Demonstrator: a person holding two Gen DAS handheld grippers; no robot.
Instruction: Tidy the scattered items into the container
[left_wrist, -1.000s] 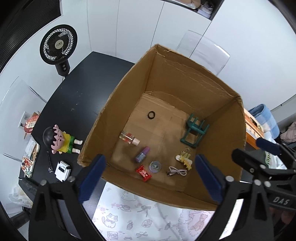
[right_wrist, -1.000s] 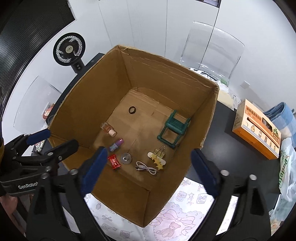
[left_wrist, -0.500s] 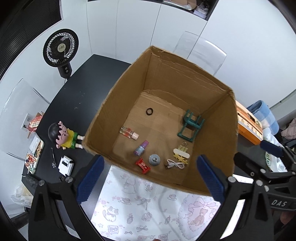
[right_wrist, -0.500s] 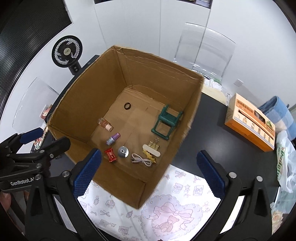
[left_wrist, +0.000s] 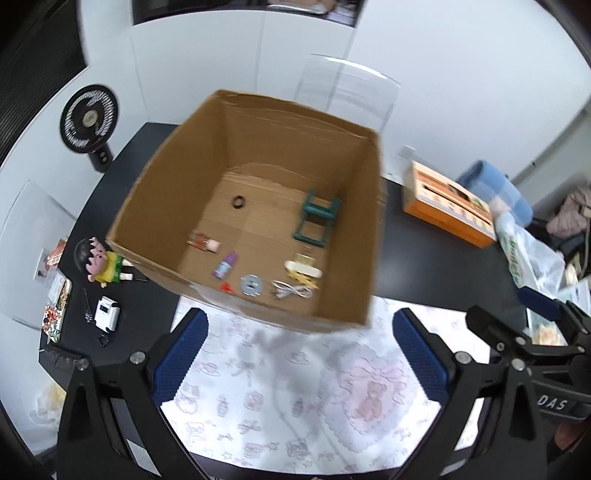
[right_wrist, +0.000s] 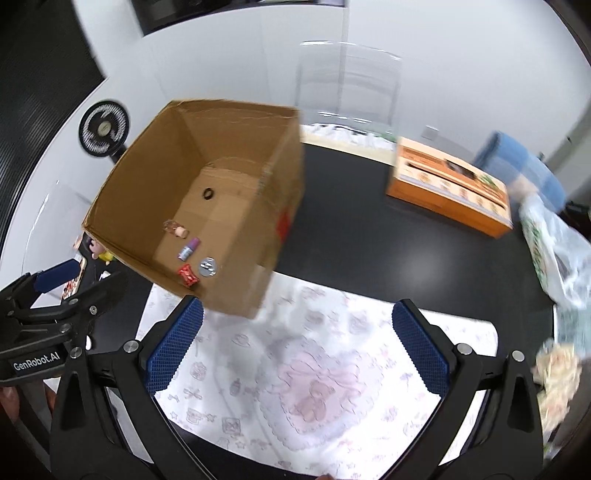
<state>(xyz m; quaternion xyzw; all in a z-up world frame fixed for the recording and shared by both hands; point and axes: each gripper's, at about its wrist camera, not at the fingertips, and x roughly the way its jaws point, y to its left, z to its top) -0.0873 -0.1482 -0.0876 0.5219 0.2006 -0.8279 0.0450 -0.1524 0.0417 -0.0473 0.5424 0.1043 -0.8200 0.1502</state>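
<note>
Hovering above the white printed mat (left_wrist: 295, 387), the left gripper (left_wrist: 301, 350) has its blue-padded fingers spread wide with nothing between them; the right gripper (right_wrist: 297, 343) hangs the same way, jaws apart and empty, over the same mat. Just beyond the mat's far edge stands the open cardboard box (left_wrist: 369, 229) on the black table (right_wrist: 369, 229). On the box floor lie a green toy chair (left_wrist: 317, 218), a black ring (left_wrist: 239, 201), a small clear bottle (left_wrist: 204, 243), a purple bottle (left_wrist: 224, 266), a red wrapper (right_wrist: 188, 275), a silver disc (left_wrist: 251, 285), a white cable (left_wrist: 291, 291) and yellow clips (left_wrist: 303, 269). Left of the box, on the table, lie a cartoon doll (left_wrist: 101, 264) and a small white device (left_wrist: 107, 314). A black fan (left_wrist: 90, 122) stands beyond the box's left corner. Right of the box sits an orange carton (right_wrist: 448, 192).
</note>
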